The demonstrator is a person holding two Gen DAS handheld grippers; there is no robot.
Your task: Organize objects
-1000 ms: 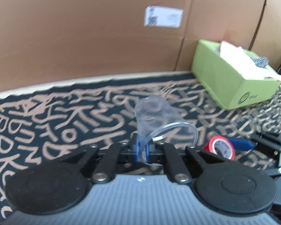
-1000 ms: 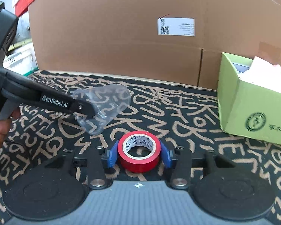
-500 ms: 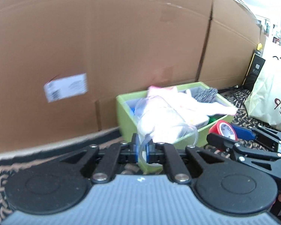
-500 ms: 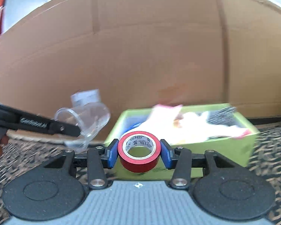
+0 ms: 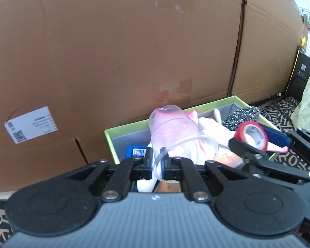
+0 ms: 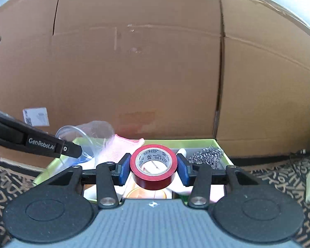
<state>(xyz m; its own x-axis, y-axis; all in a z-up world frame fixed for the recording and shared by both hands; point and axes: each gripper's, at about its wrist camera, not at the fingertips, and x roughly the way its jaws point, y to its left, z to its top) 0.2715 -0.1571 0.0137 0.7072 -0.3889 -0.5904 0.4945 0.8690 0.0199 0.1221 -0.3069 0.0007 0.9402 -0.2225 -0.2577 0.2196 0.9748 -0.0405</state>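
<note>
The left gripper [image 5: 156, 163] pinches the thin rim of a clear, soft plastic cup [image 5: 171, 128], tipped on its side above the open lime-green cardboard box [image 5: 132, 129]; the right gripper [image 6: 153, 167] clamps a glossy red roll of tape [image 6: 153, 166] between blue pads, also over the box; inside lie a pink knitted glove [image 6: 123, 147] and a wiry steel scourer [image 6: 206, 155]; plain brown corrugated cardboard [image 6: 155, 72] walls stand behind.
</note>
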